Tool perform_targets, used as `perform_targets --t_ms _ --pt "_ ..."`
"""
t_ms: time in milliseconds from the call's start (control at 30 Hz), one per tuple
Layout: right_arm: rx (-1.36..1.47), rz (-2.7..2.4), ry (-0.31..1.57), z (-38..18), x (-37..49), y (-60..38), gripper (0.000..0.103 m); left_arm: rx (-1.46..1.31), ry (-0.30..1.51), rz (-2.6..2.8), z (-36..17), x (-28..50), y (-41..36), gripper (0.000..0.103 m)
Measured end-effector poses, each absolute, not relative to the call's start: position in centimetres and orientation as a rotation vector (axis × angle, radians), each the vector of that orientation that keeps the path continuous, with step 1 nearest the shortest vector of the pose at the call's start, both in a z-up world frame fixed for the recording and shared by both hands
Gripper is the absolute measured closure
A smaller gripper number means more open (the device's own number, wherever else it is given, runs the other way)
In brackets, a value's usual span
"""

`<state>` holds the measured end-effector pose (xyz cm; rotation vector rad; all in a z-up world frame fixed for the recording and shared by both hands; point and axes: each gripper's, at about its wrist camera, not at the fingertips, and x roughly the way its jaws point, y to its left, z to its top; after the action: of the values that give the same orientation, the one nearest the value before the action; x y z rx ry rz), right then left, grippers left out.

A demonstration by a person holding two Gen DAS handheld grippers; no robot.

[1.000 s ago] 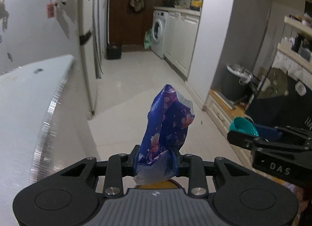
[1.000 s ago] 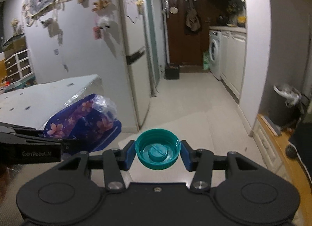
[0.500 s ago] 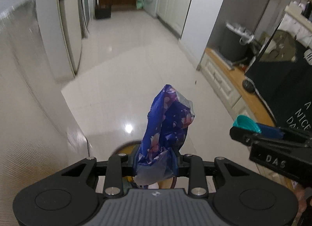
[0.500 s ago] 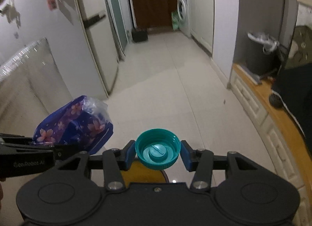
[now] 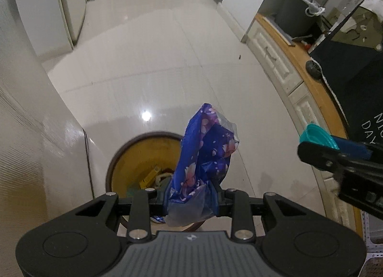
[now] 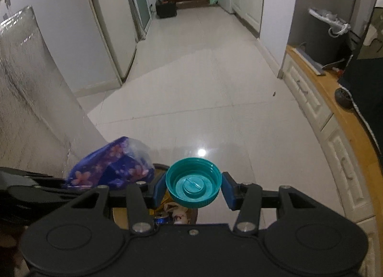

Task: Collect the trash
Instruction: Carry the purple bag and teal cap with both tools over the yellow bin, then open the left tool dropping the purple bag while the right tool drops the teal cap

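Note:
My left gripper is shut on a crumpled blue flowered wrapper, held above a round yellow-lined trash bin on the floor; the wrapper also shows in the right wrist view. My right gripper has its pads spread a little wider than a teal bottle cap. The cap sits between them, open side up, over the bin. The cap shows at the right of the left wrist view.
A silver-covered table side stands close on the left. A low white cabinet with a wooden top runs along the right. A dark bin with a white bag stands on it. White tiled floor lies ahead.
Both grippers have tilted down and moved over the trash bin, which has come into view below them. The right pads now stand slightly apart from the cap.

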<state>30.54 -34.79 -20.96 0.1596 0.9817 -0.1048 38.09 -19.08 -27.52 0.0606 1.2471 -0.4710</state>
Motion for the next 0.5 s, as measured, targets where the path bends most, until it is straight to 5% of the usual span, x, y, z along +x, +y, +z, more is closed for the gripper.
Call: perform_targets --t_ms 500 --pt "0.097 -0.066 1.074 -25.1 33.1 -33.1 0.053 0.094 1.340 -0.402 -35.8 40.9 -17.7 0.064"
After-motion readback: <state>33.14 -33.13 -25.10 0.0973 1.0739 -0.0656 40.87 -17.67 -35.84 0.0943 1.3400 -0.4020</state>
